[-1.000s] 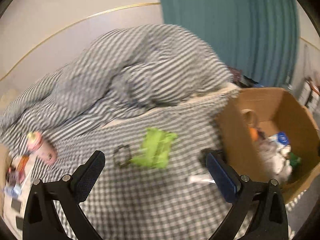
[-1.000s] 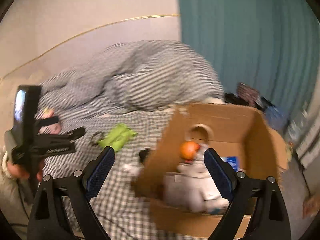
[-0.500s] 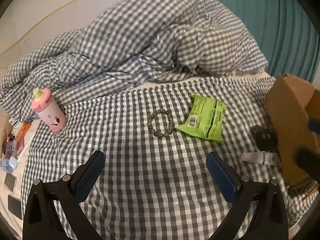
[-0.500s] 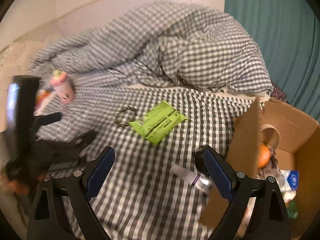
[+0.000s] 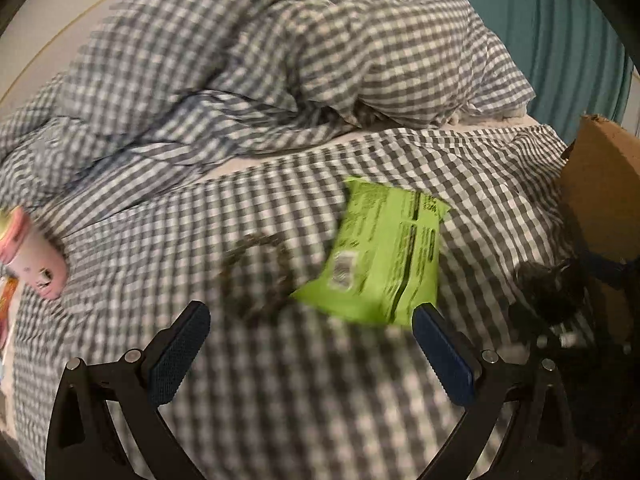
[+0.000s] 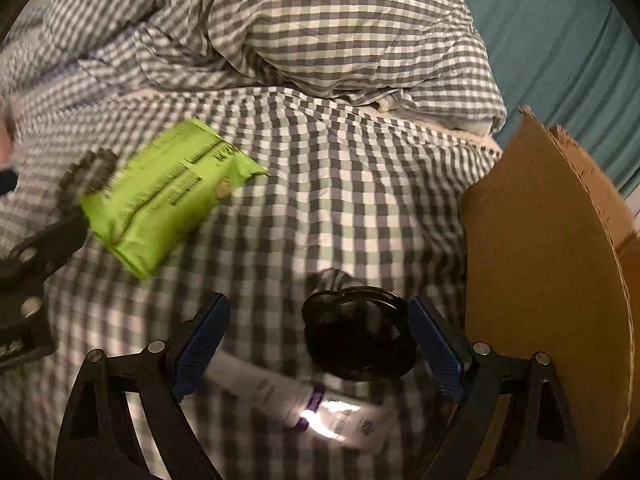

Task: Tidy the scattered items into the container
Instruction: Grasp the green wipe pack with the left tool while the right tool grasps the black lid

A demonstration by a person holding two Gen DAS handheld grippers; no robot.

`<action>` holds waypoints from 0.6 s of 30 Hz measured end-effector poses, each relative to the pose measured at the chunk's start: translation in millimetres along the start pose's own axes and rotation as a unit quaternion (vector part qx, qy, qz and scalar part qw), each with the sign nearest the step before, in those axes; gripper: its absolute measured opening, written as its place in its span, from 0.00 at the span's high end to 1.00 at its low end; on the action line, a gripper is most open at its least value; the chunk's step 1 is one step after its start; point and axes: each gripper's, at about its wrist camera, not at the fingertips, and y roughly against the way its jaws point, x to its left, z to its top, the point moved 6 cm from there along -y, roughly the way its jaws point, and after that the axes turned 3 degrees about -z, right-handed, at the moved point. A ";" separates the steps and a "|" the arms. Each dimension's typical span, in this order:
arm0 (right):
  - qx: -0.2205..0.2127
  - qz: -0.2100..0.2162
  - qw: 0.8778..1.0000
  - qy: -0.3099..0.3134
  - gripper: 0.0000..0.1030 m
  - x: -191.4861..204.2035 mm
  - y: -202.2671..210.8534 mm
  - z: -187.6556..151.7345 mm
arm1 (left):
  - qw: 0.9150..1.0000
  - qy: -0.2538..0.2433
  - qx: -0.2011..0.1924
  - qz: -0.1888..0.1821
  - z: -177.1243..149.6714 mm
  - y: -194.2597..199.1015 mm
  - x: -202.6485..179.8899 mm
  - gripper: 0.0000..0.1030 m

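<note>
black hair ties (image 6: 356,336), between open right hand-held gripper (image 6: 320,336)

Cardboard box (image 6: 548,280) wall blocks my right side; black coil (image 6: 358,334) and tube (image 6: 320,404) crowd its foot. Left of box, bare checked sheet (image 6: 340,184) up to green packet (image 6: 160,196).

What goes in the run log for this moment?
left gripper: open, above green packet | right gripper: open, over black hair ties | box: at right
</note>
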 end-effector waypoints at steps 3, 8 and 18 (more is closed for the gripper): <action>0.013 -0.051 0.998 0.035 0.11 -2.0 -17.6 -2.1 | 1.000 -0.010 -0.003 -0.015 7.9 -21.7 -14.4 0.00; 0.022 -0.065 0.997 0.039 0.11 -7.9 -34.3 -1.4 | 0.999 -0.034 0.014 -0.028 12.4 -58.0 -34.3 0.00; 0.012 -0.045 0.999 -0.001 0.38 -21.3 -24.2 2.2 | 0.998 -0.030 0.048 -0.024 7.7 -73.5 -40.2 0.21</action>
